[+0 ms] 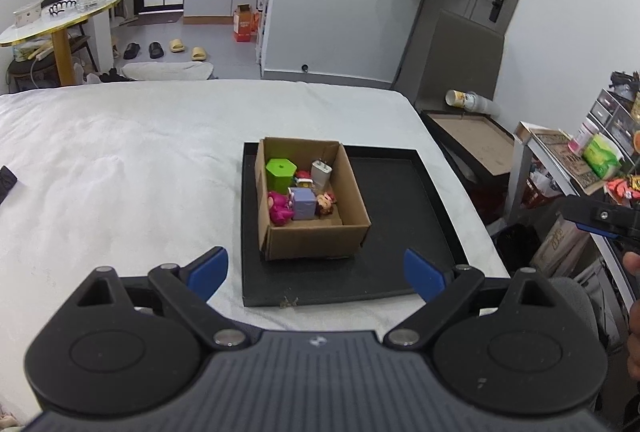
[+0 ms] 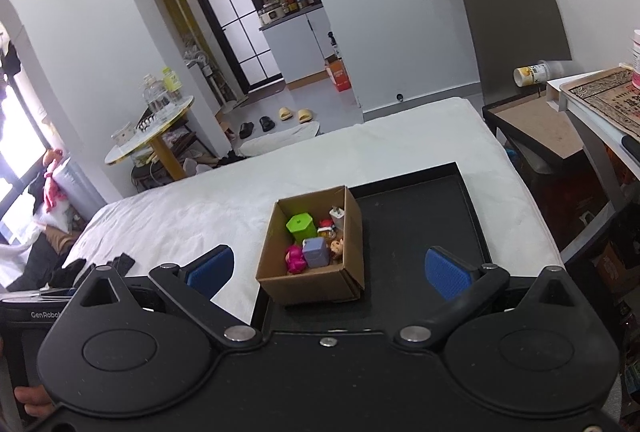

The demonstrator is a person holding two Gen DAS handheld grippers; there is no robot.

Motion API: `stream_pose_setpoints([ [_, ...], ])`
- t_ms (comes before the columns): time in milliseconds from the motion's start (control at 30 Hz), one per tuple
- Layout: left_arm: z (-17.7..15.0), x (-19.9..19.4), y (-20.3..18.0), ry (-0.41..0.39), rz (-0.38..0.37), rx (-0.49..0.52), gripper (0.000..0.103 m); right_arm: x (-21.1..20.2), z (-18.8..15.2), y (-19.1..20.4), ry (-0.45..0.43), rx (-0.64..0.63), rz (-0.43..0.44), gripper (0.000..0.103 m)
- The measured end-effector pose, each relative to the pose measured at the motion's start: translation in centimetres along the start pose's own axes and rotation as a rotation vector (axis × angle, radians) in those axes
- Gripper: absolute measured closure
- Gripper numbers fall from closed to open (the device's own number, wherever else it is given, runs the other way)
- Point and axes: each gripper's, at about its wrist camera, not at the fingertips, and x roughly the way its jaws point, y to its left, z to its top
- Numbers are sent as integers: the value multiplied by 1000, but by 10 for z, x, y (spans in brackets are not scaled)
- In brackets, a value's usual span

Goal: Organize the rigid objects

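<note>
A brown cardboard box [image 1: 320,238] [image 2: 312,282] stands on the left part of a black tray [image 1: 400,216] [image 2: 420,216] on a white bed. In the box lie a green hexagonal block [image 1: 281,173] [image 2: 301,225], a white plug adapter [image 1: 321,171] [image 2: 337,215], a lilac cube [image 1: 303,203] [image 2: 316,252], a pink figure [image 1: 279,208] [image 2: 295,258] and small dolls [image 1: 326,204] [image 2: 337,246]. My left gripper [image 1: 316,272] is open and empty, held back from the box's near side. My right gripper [image 2: 328,268] is open and empty, also short of the box.
The white bed [image 1: 120,168] [image 2: 192,208] spreads left of the tray. A dark side table [image 1: 472,136] [image 2: 532,124] and a cluttered shelf [image 1: 580,160] stand to the right. The right gripper's body [image 1: 600,216] shows at the right edge of the left wrist view. A round table [image 1: 60,16] stands far left.
</note>
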Motion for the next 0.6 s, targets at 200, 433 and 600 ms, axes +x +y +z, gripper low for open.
stream_pose_setpoints([
  [200, -7, -1, -3, 10, -13, 16, 9, 1, -8, 2, 23, -16, 2, 0],
  [433, -10, 2, 0, 22, 1, 0, 9, 2, -11, 4, 34, -26, -1, 0],
  [600, -11, 3, 4, 29, 5, -11, 9, 2, -13, 5, 37, -26, 5, 0],
])
